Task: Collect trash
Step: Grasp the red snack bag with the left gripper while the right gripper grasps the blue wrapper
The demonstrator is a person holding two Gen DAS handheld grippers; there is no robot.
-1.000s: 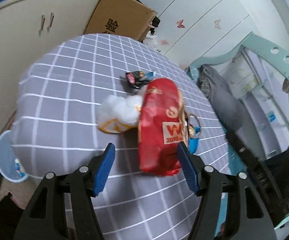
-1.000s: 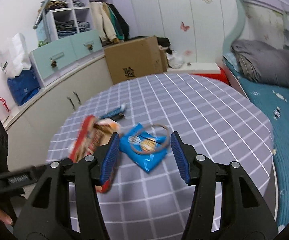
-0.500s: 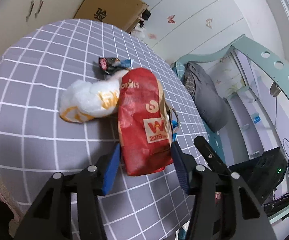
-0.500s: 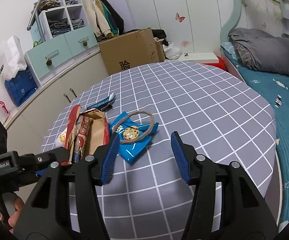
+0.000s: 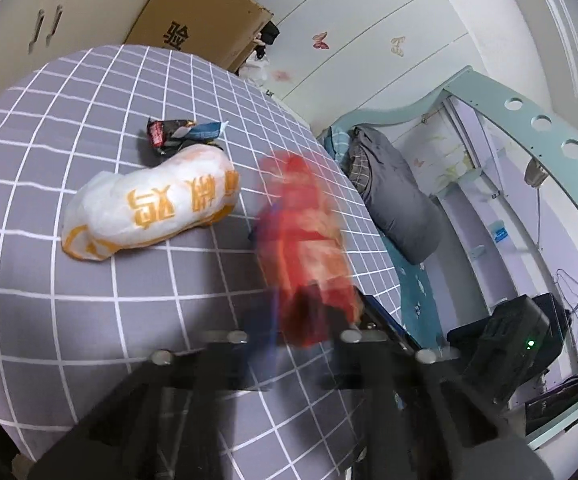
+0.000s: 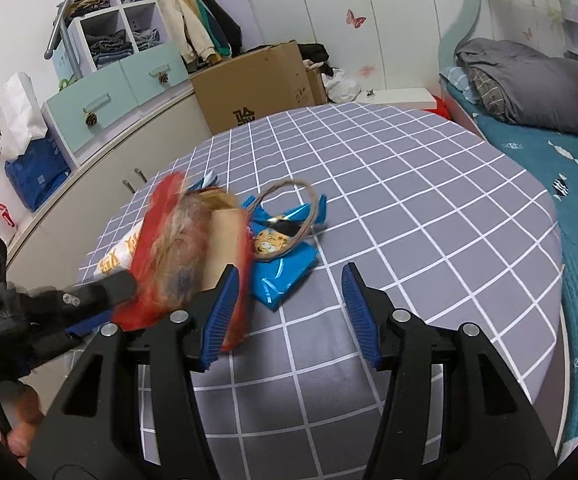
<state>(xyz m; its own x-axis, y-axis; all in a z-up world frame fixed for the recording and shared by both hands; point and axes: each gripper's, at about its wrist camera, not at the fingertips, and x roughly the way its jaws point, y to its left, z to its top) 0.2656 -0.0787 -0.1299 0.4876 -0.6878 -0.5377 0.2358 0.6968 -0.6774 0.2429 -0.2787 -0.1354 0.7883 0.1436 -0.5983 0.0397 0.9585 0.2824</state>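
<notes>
the round table (image 6: 429, 208) with its grey checked cloth carries all the trash, gathered on the side toward the cupboards. the biggest piece is the red paper bag (image 5: 305, 240), which stands up from the cloth with its lower end between the fingers of the left gripper (image 5: 297, 328); the picture there is smeared, but the fingers look closed on the bag, and its long axis runs away from the gripper, mouth outward. from the right wrist view the same bag (image 6: 181, 248) shows its brown open inside, tilted toward the middle of the table. next in size is the white crumpled bag (image 5: 153, 208) with orange characters, lying flat to the left of the red bag and apart from it, its length slanting across the cloth. the blue snack wrapper (image 6: 285, 268) lies straight ahead of the right gripper (image 6: 285, 308), just beyond its blue pads, with a loop of brown cord (image 6: 289, 216) resting on it. that gripper stands wide open and holds nothing, so i judge it the nearer hand for the wrapper, and the bag mouth waits just to its left. smallest is the dark candy wrapper (image 5: 177, 136), behind the white bag.
</notes>
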